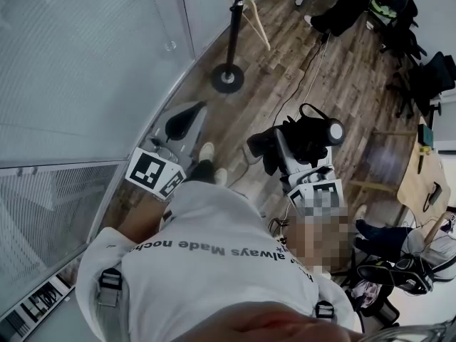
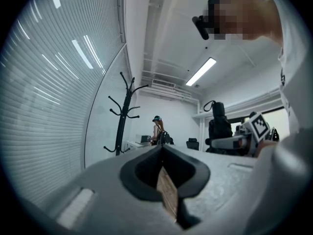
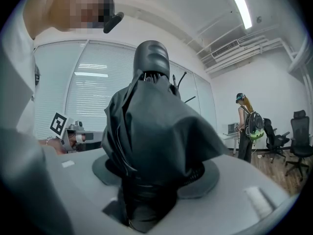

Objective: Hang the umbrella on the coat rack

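The black coat rack [image 1: 232,27] stands on its round base ahead of me by the glass wall; in the left gripper view the coat rack [image 2: 124,116] rises with bare hooks. A folded black umbrella [image 1: 313,130] is held level, and my right gripper [image 1: 283,147] is shut on it. In the right gripper view the umbrella [image 3: 151,126] fills the jaws of that gripper [image 3: 151,182] and hides most of what lies behind. My left gripper [image 1: 194,112] is shut and holds nothing; its jaws [image 2: 164,153] point toward the rack. The umbrella [image 2: 218,124] also shows at the right there.
A glass wall with blinds [image 1: 85,70] runs along the left. A wooden hanger [image 1: 256,21] hangs on the rack. A person with a backpack [image 3: 247,126] stands far off near office chairs [image 3: 293,141]. Seated people and bags [image 1: 370,6] line the right side.
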`<state>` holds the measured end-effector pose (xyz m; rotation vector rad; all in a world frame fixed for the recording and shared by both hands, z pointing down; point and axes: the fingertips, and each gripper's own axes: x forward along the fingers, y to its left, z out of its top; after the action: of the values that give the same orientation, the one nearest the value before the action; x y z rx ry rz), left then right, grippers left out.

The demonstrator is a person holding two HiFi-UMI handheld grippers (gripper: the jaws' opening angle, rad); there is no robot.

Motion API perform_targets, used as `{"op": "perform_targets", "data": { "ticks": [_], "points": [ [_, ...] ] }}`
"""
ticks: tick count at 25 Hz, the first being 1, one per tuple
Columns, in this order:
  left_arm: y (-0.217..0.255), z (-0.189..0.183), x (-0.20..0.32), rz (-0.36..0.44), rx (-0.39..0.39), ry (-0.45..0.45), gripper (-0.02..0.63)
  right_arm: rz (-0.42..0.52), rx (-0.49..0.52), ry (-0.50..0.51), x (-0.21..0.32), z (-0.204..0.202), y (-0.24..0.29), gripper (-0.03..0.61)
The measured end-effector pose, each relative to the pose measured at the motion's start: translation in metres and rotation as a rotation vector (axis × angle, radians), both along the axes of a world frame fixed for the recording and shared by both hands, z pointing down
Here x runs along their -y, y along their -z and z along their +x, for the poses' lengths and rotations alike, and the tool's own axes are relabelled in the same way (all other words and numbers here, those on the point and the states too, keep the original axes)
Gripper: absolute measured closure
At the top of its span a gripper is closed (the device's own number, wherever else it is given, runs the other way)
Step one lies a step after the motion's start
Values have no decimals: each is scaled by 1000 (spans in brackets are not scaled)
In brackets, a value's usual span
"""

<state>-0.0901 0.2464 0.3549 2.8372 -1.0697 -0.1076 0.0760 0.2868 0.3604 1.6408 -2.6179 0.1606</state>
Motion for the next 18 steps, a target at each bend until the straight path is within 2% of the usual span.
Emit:
{"op": "perform_targets", "data": {
  "ticks": [9,18],
  "points": [
    [-9,1,56,-4,-8,27,611,-17,0,13,59,4,-12,319],
    [2,-24,151,12,-24,24,611,-14,-16,8,154,-18,-3,319]
  ]
}}
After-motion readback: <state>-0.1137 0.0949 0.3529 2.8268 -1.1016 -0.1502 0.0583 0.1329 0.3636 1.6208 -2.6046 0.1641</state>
